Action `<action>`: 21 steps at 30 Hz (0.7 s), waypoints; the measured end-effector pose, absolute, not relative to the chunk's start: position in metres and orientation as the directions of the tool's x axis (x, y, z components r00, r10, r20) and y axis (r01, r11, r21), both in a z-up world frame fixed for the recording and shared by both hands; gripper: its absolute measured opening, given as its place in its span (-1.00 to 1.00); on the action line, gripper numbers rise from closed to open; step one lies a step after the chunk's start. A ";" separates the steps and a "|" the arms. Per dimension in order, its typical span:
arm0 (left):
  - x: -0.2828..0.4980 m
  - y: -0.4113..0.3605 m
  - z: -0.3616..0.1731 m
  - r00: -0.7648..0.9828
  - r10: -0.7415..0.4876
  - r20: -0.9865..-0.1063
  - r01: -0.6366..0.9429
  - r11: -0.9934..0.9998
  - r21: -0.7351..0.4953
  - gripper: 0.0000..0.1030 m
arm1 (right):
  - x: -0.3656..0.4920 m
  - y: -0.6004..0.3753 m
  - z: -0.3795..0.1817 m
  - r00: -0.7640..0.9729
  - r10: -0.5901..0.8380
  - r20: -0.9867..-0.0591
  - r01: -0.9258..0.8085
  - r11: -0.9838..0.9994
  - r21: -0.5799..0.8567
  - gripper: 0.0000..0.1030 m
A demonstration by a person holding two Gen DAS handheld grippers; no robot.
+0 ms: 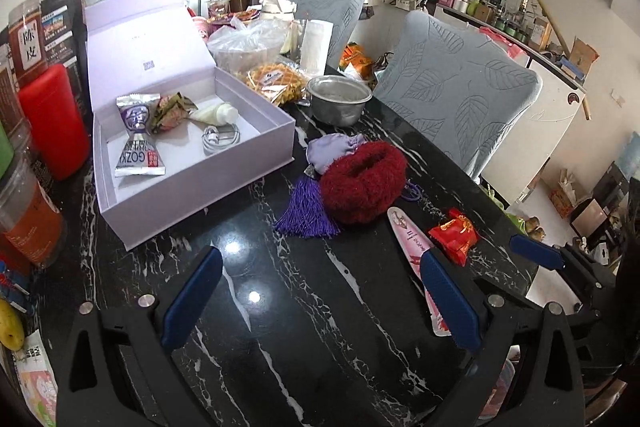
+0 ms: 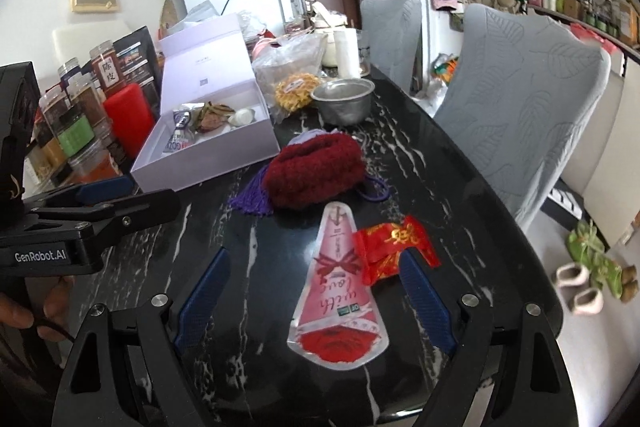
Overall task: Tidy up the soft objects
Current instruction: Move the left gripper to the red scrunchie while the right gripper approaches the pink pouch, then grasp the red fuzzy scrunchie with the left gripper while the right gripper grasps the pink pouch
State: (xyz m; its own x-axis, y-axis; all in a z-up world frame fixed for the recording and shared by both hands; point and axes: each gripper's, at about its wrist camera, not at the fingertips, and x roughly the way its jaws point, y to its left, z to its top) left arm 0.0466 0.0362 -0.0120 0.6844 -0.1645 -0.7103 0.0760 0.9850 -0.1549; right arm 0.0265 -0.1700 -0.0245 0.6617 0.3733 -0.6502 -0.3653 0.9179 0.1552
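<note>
Both grippers point forward and down at a slant. The left gripper [image 1: 320,301] has its blue-padded fingers [image 1: 192,301] spread wide — nothing between the pads. The right gripper [image 2: 316,303] also stands wide open, its fingers [image 2: 204,301] pressing on nothing. In the right wrist view a hand [image 2: 24,311] shows at the left edge, under the left gripper's black frame.

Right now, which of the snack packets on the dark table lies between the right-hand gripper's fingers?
The pink cone-shaped pouch, lying flat between the open right gripper fingers. The red packet sits beside its right finger; other packets lie in the box.
</note>
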 end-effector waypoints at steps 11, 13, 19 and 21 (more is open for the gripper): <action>0.058 0.044 -0.038 0.641 -0.170 -0.749 0.060 0.983 -0.171 0.96 | 0.047 -0.170 -0.071 0.580 0.373 -0.724 -0.321 0.922 0.218 0.55; 0.060 0.045 -0.040 0.637 -0.180 -0.749 0.065 0.981 -0.181 0.96 | 0.051 -0.170 -0.079 0.563 0.369 -0.740 -0.309 0.924 0.225 0.48; 0.068 0.042 -0.042 0.635 -0.210 -0.743 0.084 0.975 -0.204 0.96 | 0.052 -0.162 -0.086 0.583 0.315 -0.749 -0.307 0.939 0.156 0.40; 0.071 0.040 -0.042 0.633 -0.203 -0.747 0.087 0.978 -0.191 0.96 | 0.051 -0.157 -0.087 0.600 0.271 -0.753 -0.310 0.946 0.093 0.12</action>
